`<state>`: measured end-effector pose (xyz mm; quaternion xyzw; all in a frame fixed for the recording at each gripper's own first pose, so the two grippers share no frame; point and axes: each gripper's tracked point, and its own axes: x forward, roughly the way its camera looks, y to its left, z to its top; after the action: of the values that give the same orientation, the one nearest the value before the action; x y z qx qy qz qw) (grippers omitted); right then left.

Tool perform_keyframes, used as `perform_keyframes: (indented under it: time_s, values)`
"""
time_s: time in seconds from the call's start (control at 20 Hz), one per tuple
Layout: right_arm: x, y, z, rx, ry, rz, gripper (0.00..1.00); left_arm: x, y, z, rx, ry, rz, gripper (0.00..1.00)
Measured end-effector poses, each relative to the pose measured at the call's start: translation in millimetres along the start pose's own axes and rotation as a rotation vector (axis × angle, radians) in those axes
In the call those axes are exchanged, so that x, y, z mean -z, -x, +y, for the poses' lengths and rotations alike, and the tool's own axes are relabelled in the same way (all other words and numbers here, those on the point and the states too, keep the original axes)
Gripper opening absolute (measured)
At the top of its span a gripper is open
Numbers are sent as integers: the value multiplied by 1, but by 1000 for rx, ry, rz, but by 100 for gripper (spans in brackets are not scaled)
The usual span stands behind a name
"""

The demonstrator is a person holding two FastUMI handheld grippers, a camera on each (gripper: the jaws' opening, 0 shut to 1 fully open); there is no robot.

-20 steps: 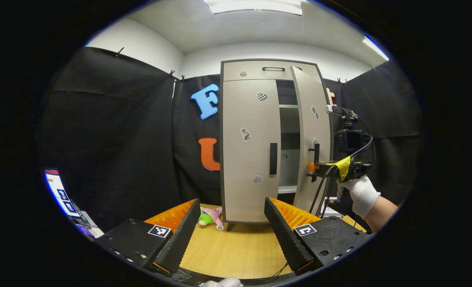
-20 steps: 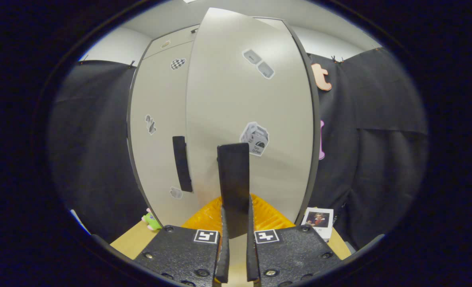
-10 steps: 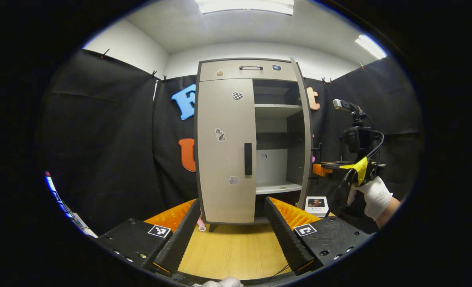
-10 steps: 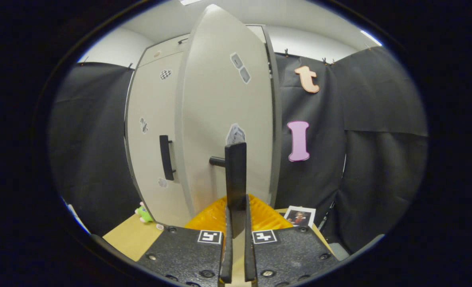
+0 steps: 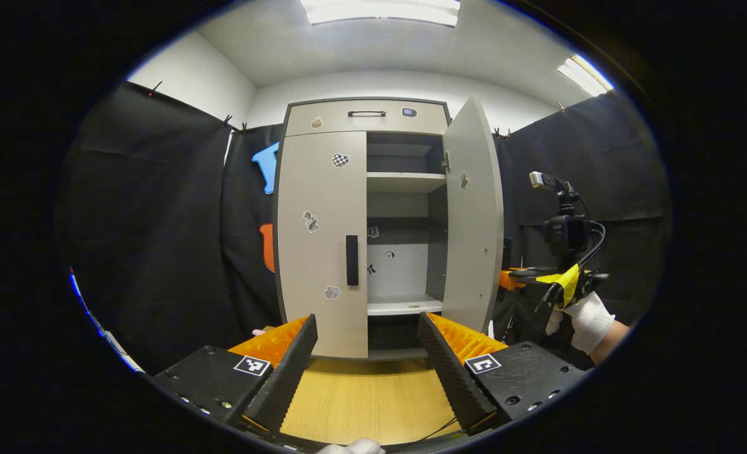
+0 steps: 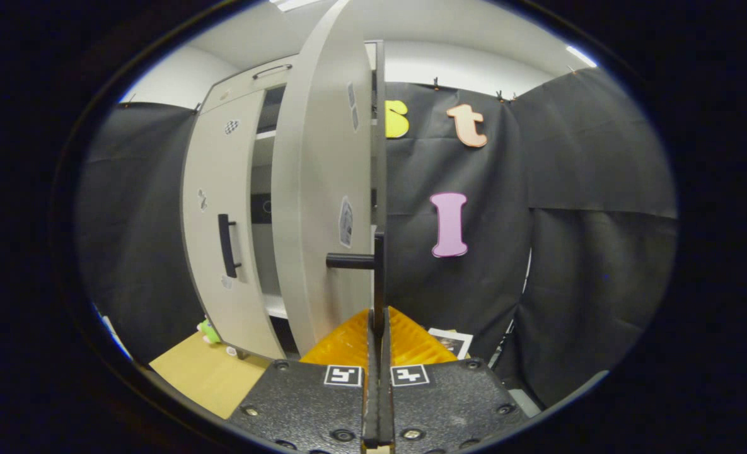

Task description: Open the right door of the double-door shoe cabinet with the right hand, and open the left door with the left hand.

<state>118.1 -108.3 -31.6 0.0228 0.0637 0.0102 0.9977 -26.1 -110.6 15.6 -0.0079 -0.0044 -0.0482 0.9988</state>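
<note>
The beige shoe cabinet (image 5: 323,189) stands straight ahead in the left gripper view. Its left door (image 5: 316,252) is closed, with a black handle (image 5: 352,260). The right door (image 5: 472,214) is swung wide, baring the shelves (image 5: 405,183). My left gripper (image 5: 367,321) is open, short of the cabinet, holding nothing. In the right gripper view the right door (image 6: 319,208) is seen almost edge-on. My right gripper (image 6: 378,315) is shut on that door's black handle (image 6: 376,271). The right gripper (image 5: 518,276) and a gloved hand (image 5: 584,318) also appear beside the open door in the left gripper view.
The cabinet stands on a wooden table (image 5: 367,403). A top drawer with its own handle (image 5: 367,113) sits above the doors. A green plush toy (image 6: 208,329) lies at the cabinet's left foot. A photo card (image 6: 449,342) lies on the table right of the open door.
The right door has swung from slightly ajar to wide open, pulled by the right gripper on its handle. The left gripper has shifted so the cabinet sits further left in its view.
</note>
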Motion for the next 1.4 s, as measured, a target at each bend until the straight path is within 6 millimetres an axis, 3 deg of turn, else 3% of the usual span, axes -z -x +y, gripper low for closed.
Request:
perform_keyframes:
  time_s: [0.25, 0.7, 0.95, 1.0, 1.05, 1.2, 1.35, 1.4]
  values:
    - [0, 1, 0, -63, -9, 9, 4, 4, 2, -18, -6, 6, 20, 96]
    - [-1, 3, 1, -63, -16, 10, 1, 3, 5, -10, -39, -11, 23, 96]
    - [-1, 16, -12, -43, -34, 14, 8, 7, -3, 5, -48, -19, 32, 96]
    - [-4, 23, -16, -28, -33, 13, 19, 8, -6, 8, -47, -19, 35, 96]
    - [-9, 29, -20, -15, -32, -4, 24, 9, -9, 11, -47, -18, 35, 96]
    - [-18, 55, -30, 31, -13, -41, 77, 7, -16, 27, -57, -31, 35, 96]
    - [-24, 81, -24, 54, -14, -78, 100, 9, -29, 42, -62, -35, 34, 96]
    - [-23, 90, -19, 54, -16, -84, 96, 11, -33, 46, -60, -34, 38, 96]
